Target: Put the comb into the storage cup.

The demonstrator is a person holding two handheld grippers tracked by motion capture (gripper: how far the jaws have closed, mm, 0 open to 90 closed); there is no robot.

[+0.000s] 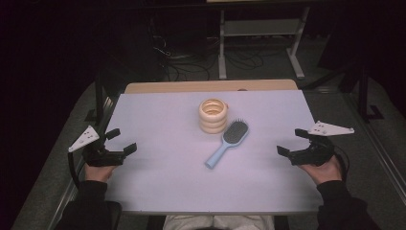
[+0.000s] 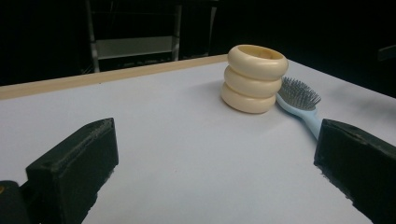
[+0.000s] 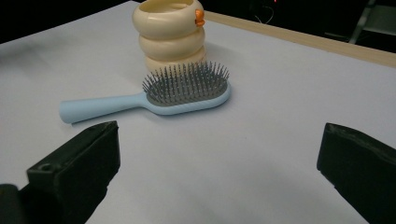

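— Right, where's the hairbrush (image 1: 229,142)?

— Mid-table, bristles up, head just beside the cream ring-shaped holder (image 1: 213,115), handle angled toward the person.

— And the grippers?

— Left gripper (image 1: 120,142) low at the table's left edge, jaws spread wide, holding nothing. Right gripper (image 1: 290,142) at the right edge, likewise spread and empty, well apart from the brush.

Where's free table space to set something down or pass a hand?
Free: the table front strip between the left gripper and right gripper, and the left half beside the cup. Crowded: centre, where the brush lies against the cup.
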